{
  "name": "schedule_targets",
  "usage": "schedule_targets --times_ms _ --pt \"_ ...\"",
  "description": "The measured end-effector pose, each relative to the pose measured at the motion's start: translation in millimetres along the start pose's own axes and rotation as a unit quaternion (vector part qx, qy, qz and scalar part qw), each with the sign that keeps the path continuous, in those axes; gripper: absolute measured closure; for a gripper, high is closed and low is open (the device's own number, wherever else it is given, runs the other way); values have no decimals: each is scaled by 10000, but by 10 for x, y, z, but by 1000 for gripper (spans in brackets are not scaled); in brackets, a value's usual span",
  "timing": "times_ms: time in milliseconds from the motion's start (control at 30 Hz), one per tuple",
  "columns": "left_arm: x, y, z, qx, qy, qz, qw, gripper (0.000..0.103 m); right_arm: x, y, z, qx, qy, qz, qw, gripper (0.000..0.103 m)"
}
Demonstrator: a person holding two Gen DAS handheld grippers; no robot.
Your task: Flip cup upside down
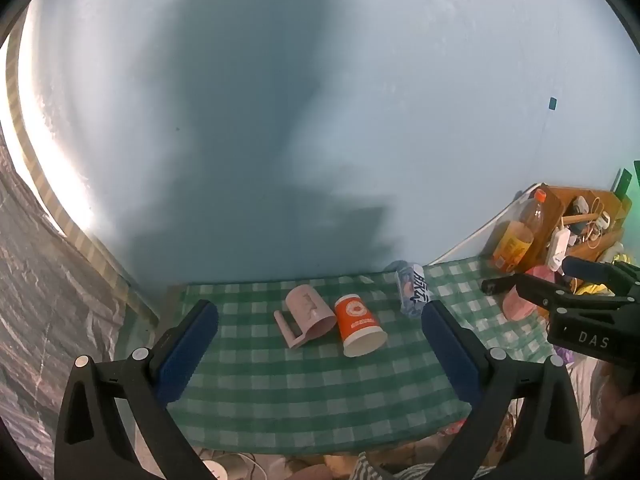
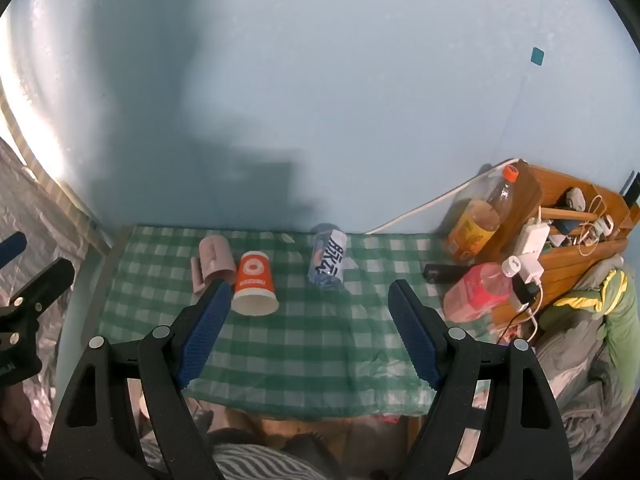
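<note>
You haven't started: both your left gripper and right gripper hang wide and empty, while the orange cup, seemingly on its side, waits mid-table beside the pink mug.

Table is sitting against the wall. Paper cup is lying on its side near table centre, mouth facing the front edge. Mug is lying just left of it, touching or nearly so, handle pointing left. Can is lying on its side to the cup's right, well apart, nearer the wall. Two bottles are sitting at the table's right end: the tall bottle behind, the squat bottle in front. Wooden box is sitting right of both. Both grippers are hovering at the front edge, left gripper facing mug and cup, right gripper further right.
</note>
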State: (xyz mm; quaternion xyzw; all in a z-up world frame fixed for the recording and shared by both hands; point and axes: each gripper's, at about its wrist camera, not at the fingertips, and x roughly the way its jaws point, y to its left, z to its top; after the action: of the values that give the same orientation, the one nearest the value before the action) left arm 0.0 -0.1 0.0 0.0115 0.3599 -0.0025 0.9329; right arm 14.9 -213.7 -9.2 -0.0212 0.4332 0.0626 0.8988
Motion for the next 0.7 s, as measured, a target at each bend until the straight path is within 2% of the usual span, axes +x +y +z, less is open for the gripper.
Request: schedule_targets --times_ms 700 --pt "4 0 0 -26 17 -21 10000 0 28 50 -7 48 71 37 10000 22"
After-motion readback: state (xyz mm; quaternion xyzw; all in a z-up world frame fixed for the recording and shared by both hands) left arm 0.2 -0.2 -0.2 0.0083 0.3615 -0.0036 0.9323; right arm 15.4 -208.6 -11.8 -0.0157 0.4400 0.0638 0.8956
